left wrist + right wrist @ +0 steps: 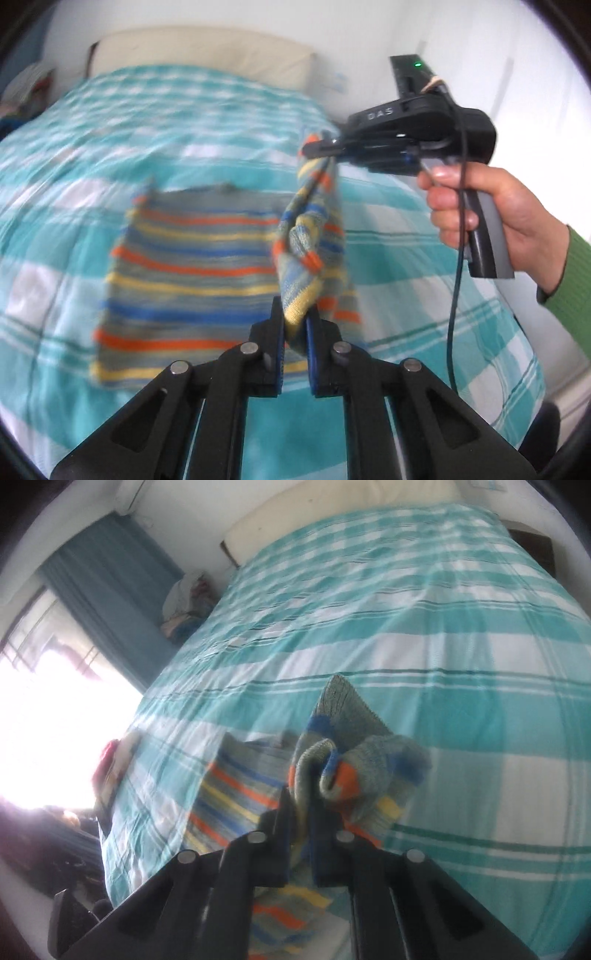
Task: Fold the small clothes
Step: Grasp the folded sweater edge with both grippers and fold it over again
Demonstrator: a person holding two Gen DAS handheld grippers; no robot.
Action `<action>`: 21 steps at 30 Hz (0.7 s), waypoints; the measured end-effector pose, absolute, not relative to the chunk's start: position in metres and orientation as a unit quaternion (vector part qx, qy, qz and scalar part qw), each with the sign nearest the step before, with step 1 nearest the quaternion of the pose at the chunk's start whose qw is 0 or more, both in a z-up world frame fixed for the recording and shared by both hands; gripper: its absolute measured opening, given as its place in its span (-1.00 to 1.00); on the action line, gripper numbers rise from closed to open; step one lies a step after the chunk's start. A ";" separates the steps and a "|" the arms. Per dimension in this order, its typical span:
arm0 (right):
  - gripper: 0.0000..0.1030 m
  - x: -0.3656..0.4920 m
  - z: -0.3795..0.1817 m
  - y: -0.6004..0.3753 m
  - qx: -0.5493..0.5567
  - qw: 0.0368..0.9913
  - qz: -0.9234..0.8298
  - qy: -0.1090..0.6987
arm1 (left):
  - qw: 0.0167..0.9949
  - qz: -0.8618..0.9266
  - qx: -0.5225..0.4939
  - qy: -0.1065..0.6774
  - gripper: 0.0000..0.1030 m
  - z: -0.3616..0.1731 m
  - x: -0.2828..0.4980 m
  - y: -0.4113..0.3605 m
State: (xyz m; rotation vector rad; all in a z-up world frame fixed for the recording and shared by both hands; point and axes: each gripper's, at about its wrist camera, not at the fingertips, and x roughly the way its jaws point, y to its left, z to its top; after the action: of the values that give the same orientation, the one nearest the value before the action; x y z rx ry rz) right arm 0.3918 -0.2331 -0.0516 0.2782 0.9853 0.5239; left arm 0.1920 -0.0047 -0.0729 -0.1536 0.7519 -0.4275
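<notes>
Nearest me, my left gripper (295,325) is clamping a corner of the striped knit garment (192,266), and my right gripper (314,149) is pinching another bunched edge of it, both lifted off the teal-and-white checked bedspread (110,155). The rest of the garment is lying flat on the bedspread. I am seeing my right hand (480,218) in a green sleeve (576,288) squeezing the handle. Beyond the garment, a cream pillow (207,51) is sitting at the bedspread's far end against a white wall (362,33). Left of the bedspread, a blue curtain (110,587) is hanging beside a glaring window (48,720).
</notes>
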 end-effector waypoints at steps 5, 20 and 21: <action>-0.85 0.419 -0.071 -0.138 0.099 0.829 0.267 0.481 | 0.905 -0.141 -0.104 0.388 -0.84 -0.092 0.199 0.040; -0.09 0.354 -0.087 -0.129 0.086 0.838 0.297 0.450 | 0.893 -0.072 -0.136 0.422 0.46 -0.114 0.220 0.082; -0.09 0.335 -0.086 -0.134 0.069 0.837 0.308 0.446 | 0.890 -0.045 -0.116 0.439 0.41 -0.121 0.227 0.079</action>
State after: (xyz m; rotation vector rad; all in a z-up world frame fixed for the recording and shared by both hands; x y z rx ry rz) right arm 0.3350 -0.1344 -0.0863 0.1470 0.9445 0.6509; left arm 0.2267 0.0795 -0.1208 -0.2401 0.9110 -0.0937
